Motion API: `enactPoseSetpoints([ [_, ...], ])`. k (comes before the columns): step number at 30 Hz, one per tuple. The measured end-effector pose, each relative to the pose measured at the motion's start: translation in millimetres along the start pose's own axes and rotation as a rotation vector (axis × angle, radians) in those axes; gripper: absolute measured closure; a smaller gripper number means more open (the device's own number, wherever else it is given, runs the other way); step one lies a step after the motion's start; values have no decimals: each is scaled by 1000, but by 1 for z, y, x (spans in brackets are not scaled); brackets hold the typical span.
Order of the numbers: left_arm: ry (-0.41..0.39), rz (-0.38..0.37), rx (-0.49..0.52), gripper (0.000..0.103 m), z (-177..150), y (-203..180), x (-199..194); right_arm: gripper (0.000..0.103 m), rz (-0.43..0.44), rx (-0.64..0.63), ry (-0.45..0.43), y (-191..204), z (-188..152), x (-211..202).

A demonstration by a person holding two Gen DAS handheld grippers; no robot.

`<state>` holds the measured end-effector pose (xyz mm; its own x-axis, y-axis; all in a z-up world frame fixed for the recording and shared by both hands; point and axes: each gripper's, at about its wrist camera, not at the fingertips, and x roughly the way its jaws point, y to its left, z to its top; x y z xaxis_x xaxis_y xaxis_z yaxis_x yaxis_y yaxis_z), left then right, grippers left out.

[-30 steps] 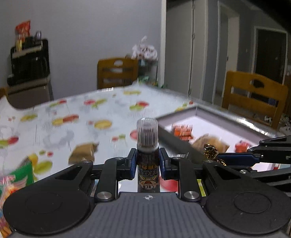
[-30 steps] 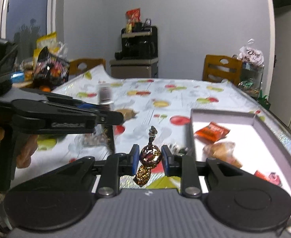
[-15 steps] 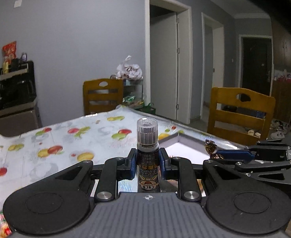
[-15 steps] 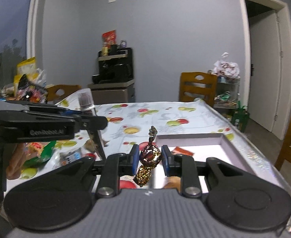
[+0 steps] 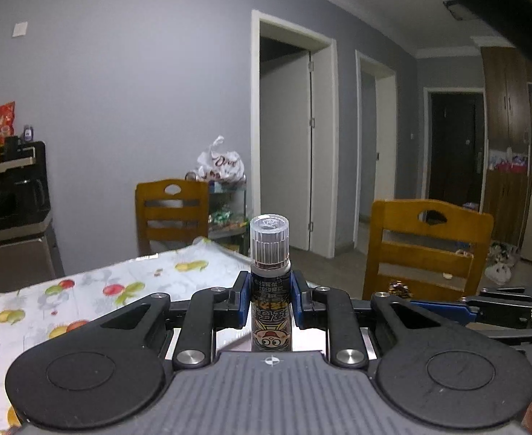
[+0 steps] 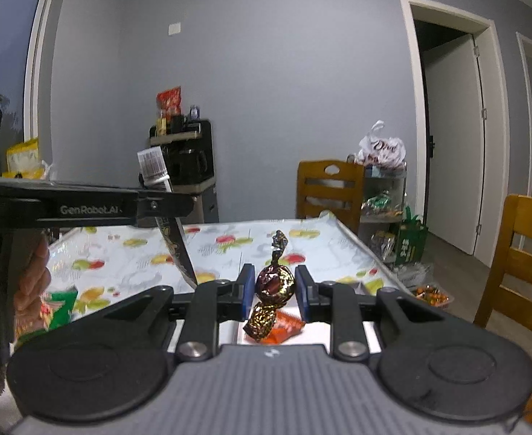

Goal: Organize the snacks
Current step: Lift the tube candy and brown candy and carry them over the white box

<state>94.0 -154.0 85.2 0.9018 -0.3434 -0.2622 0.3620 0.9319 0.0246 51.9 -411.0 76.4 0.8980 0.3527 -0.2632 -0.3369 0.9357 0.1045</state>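
Left wrist view showed your left gripper [image 5: 269, 301] clenched on a small bottle [image 5: 269, 279], its blue pads pressed against the dark label just under the clear ribbed cap. You held the bottle upright, long axis vertical, cap uppermost. Just to the right, your right gripper [image 5: 443, 308] reached in side-on with a foil tip of its load showing above the fingers. Beyond both lay the table [image 5: 84, 293] under its fruit-print cloth, then a wooden chair [image 5: 425, 250] and the grey wall.

Seen from the right wrist, your right gripper [image 6: 274, 290] was grasping a foil-wrapped candy [image 6: 274, 284], round body between the pads, twisted ends running up and down. Directly beneath and just ahead of it, a white tray [image 6: 369, 333] showed between the fingers, with an orange packet [image 6: 284, 330] already in it. Your left gripper [image 6: 164, 204] hung off to the left with the bottle [image 6: 157, 181] tilted in this view.

Judging from that, the tray lay below the candy, so your right hand was the nearer one to a drop; the bottle stood further left of it.
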Motion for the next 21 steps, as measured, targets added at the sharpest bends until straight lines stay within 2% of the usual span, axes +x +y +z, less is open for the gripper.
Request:
enactPoseSetpoints([
  [3, -1, -3, -14, 79, 7, 0, 8, 80, -9, 17, -17, -9, 6, -3],
  [5, 17, -6, -17, 79, 8, -1, 17, 80, -17, 21, 2, -13, 5, 0],
  [14, 176, 33, 31, 79, -16, -10, 88, 80, -56, 44, 133, -34, -23, 32],
  [18, 240, 14, 58, 79, -30, -20, 115, 80, -80, 73, 169, -46, -35, 42],
  [21, 254, -2, 78, 79, -39, -32, 131, 80, -108, 89, 200, -55, -45, 52],
])
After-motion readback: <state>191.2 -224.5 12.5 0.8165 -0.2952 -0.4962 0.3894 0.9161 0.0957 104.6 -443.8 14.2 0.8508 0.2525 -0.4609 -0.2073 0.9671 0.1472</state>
